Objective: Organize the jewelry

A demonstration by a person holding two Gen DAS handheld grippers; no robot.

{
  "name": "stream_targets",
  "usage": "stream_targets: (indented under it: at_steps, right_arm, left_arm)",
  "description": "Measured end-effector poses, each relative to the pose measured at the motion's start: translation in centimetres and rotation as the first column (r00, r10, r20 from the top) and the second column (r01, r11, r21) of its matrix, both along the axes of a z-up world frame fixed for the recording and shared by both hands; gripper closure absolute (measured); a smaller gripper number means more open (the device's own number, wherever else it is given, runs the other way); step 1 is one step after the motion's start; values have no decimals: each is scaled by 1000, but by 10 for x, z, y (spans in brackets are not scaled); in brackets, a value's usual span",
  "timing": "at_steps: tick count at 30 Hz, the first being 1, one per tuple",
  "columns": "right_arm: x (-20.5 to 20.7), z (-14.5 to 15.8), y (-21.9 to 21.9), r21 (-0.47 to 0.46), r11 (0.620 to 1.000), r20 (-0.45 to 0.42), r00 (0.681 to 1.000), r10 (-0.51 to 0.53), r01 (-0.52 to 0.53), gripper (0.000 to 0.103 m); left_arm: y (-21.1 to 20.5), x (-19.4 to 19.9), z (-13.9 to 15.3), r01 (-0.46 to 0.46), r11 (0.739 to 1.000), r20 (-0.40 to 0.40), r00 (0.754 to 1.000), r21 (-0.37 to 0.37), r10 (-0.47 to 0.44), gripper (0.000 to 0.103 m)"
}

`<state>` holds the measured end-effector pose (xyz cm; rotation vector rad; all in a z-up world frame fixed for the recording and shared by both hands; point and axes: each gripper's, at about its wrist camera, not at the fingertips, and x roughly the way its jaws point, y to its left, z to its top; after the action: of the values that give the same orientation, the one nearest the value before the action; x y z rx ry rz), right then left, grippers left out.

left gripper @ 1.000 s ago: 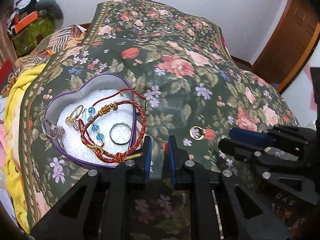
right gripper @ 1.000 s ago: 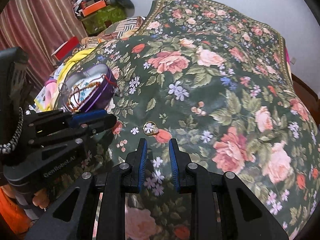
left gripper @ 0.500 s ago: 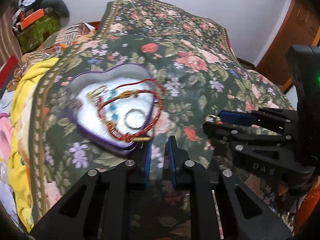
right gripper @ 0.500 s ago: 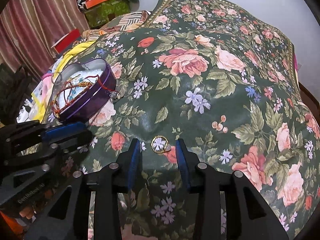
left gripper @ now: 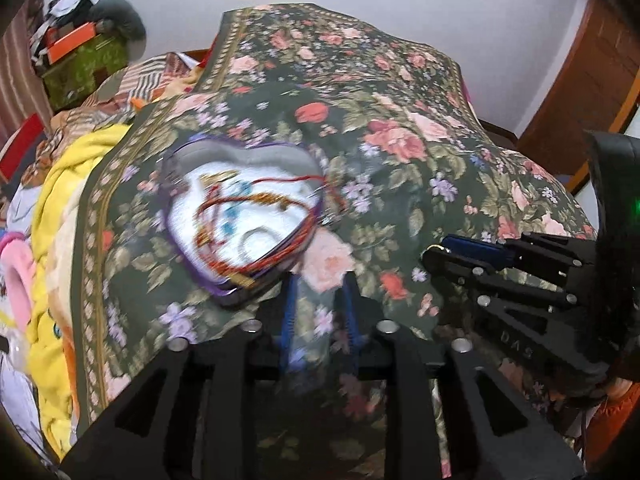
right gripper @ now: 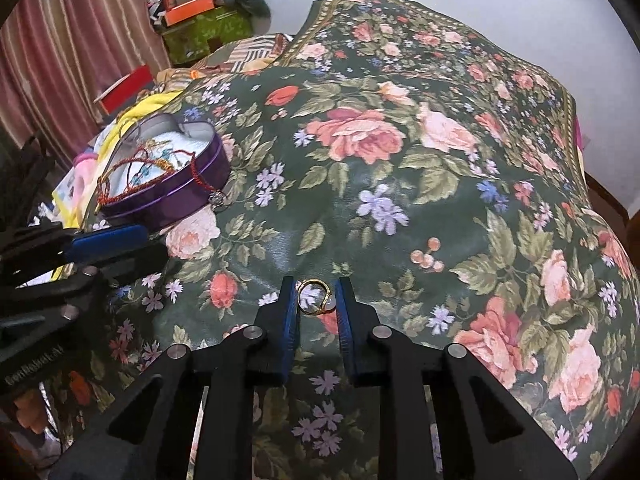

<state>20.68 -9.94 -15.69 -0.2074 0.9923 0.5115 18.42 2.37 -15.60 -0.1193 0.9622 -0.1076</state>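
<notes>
Right now the right gripper (right gripper: 317,298) straddles the gold ring (right gripper: 314,298), jaws apart; close gently, low against the bedspread (right gripper: 400,208). The left gripper (left gripper: 318,300) is open, empty.

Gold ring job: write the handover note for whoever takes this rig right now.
Right gripper: open, fingers either side of the gold ring, which lies on the floral bedspread. Contact with the pads cannot be told; not lifted.
Left gripper: open, empty, low over the bedspread just in front of the heart-shaped tin; that view is blurred.
Done: the tin holds a red cord bracelet, a silver ring and some beaded pieces. One red cord with a small charm hangs over the tin's side.
Left: close on the gold ring, carry it to the tin, tuck the hanging cord in.
</notes>
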Motion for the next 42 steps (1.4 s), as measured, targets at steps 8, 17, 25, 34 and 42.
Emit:
stream_targets:
  at_steps: [8,17,25,34,42]
  right_arm:
    - [-2,18,-22,62,997,34,999,-40,38,85]
    - [1,24,-33,122,991,38,998,-54,49,85]
    - [3,24,-37,149,988,32,998,-56,51,85]
    - [2,28,-40,152,986,36,997,-69,62,85]
    - [-3,38,-37,158,985,48,996,-73,65,85]
  left_arm:
    - [-11,27,-8,-32,999,-14,999,-31,31,71]
    - [-14,45,-10,-80,997,0,997,3,80,71]
    - [-18,56,-15,-124,991,5,992,59,124,86]
    - [-16,43,-10,-88,996,19,996,31,87,95]
    - [-8,7,20,-41,999,78,996,6,40,95]
